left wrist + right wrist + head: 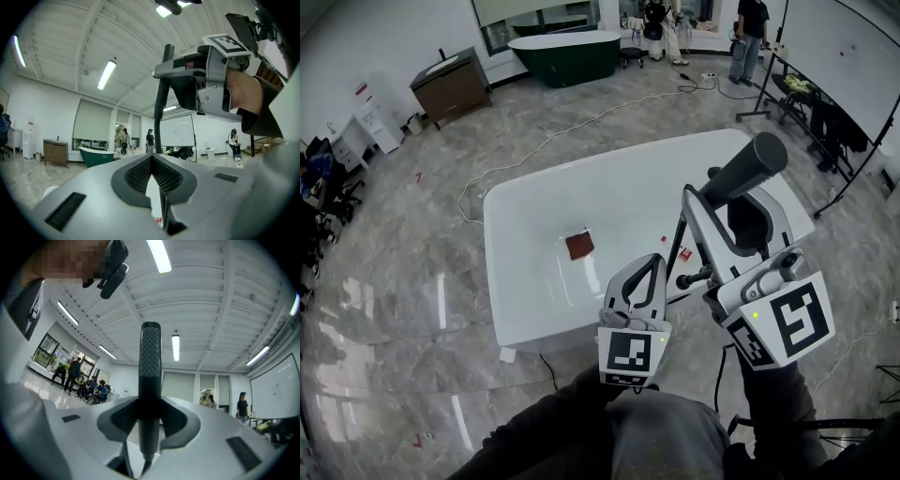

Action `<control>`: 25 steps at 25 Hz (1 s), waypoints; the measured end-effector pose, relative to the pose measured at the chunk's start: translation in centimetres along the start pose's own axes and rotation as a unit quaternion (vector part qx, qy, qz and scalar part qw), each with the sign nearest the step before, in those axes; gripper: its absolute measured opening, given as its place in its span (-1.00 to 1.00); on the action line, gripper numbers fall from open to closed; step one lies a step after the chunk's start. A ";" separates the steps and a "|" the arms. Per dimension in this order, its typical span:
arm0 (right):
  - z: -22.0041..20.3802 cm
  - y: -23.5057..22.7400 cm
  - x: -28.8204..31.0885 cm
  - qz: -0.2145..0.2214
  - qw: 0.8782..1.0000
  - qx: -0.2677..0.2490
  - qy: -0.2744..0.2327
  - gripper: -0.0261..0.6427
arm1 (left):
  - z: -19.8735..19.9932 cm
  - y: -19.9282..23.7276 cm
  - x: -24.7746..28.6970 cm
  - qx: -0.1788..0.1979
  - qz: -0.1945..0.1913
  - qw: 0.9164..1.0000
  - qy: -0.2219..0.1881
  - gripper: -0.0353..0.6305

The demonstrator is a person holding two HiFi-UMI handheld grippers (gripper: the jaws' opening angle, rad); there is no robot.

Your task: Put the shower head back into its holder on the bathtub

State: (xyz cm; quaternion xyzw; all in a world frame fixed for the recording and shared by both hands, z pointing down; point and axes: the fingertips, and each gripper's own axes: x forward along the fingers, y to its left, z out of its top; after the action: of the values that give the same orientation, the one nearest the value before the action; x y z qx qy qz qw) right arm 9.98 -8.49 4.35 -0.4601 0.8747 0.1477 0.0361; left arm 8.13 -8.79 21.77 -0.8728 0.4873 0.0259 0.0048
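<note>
Seen from the head camera, a white bathtub (534, 281) fills the middle of a grey marble floor (394, 281). A reddish-brown square (579, 245) lies on its bottom, near the centre.

At 3 o'clock, the right gripper (733, 202) points toward 12 o'clock. Its jaws are clamped on the handle of a dark shower head (757, 161), which sticks up past the jaw tips, above the tub's 3 o'clock rim. In the right gripper view, the textured handle (150, 366) stands upright between the closed-in pads.

A thin dark hose (678, 239) drops from it toward a small dark fitting (694, 277) on the tub's rim at about 5 o'clock.

The left gripper (654, 264) sits at 6 o'clock, just beside the right one. In the left gripper view, its jaws are pressed together, tips touching, with nothing between them; the hose (161, 117) runs behind them.

A dark green bathtub (567, 52) stands far off at 12 o'clock.
</note>
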 end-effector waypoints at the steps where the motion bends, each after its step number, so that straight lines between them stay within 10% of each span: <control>1: 0.2 0.0 0.2 0.002 1.000 0.001 -0.001 -0.50 | 0.0 0.1 0.0 0.000 0.002 1.000 -0.001 -0.88; 25: 11.4 -6.4 4.1 -0.005 0.993 -0.056 -0.101 -0.50 | 0.8 3.1 2.1 0.020 0.029 0.999 -0.003 -0.88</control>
State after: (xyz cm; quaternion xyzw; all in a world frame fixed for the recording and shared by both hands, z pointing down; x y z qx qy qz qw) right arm 11.98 -11.85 -8.78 -0.4484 0.8547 0.2422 0.0989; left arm 6.59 -12.16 20.94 -0.8577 0.5133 0.0185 0.0231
